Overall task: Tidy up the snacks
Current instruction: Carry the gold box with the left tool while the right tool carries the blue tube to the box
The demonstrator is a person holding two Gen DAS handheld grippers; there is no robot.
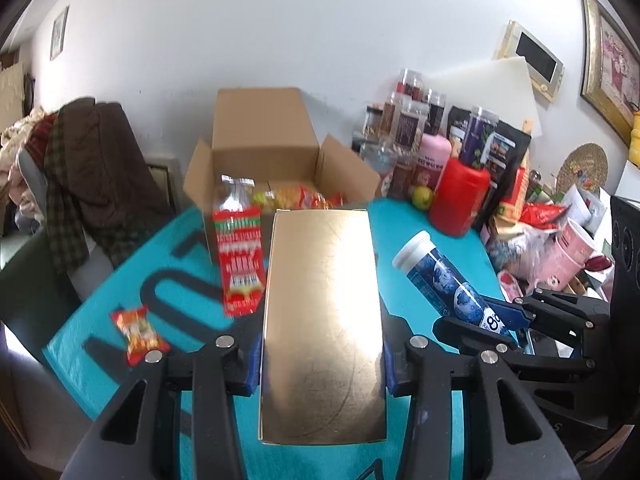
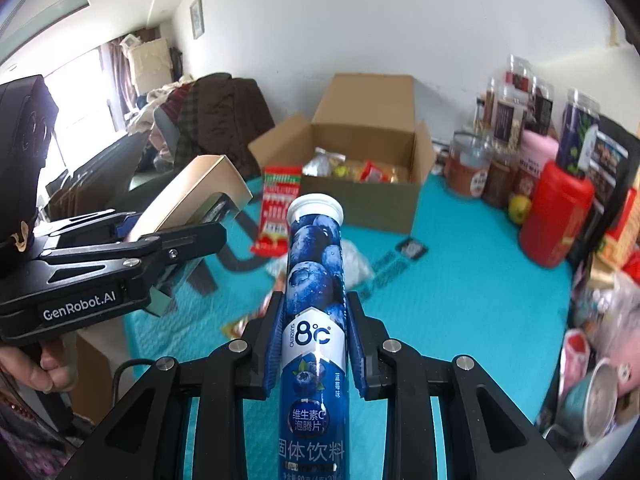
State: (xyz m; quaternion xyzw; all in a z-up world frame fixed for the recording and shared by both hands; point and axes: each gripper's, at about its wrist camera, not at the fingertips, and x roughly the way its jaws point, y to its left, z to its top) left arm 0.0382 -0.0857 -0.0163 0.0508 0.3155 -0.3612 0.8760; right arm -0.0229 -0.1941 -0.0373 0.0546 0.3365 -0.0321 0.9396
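Snacks are held clear of the bench, short of the cardboard box (image 2: 362, 152): a gold carton (image 1: 322, 320) is clamped by the left tongs (image 1: 320, 356), a blue tube (image 2: 316, 280) by the right tongs (image 2: 314, 340), presumably for packing inside.

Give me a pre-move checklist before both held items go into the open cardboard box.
1. Left gripper jaws clamp the flat gold cardboard box by its two long sides: ok.
2. Right gripper jaws closed on the blue blueberry-print tube with a white cap: ok.
3. Open brown cardboard box has its flaps folded out, top unobstructed: ok.
4. Free space inside that box for both items: cannot tell; snack packets already lie across its floor.
5. Red snack packet leans against the box's front wall, in the approach path: not ok.
6. Gap between the two grippers: ok, they are apart.
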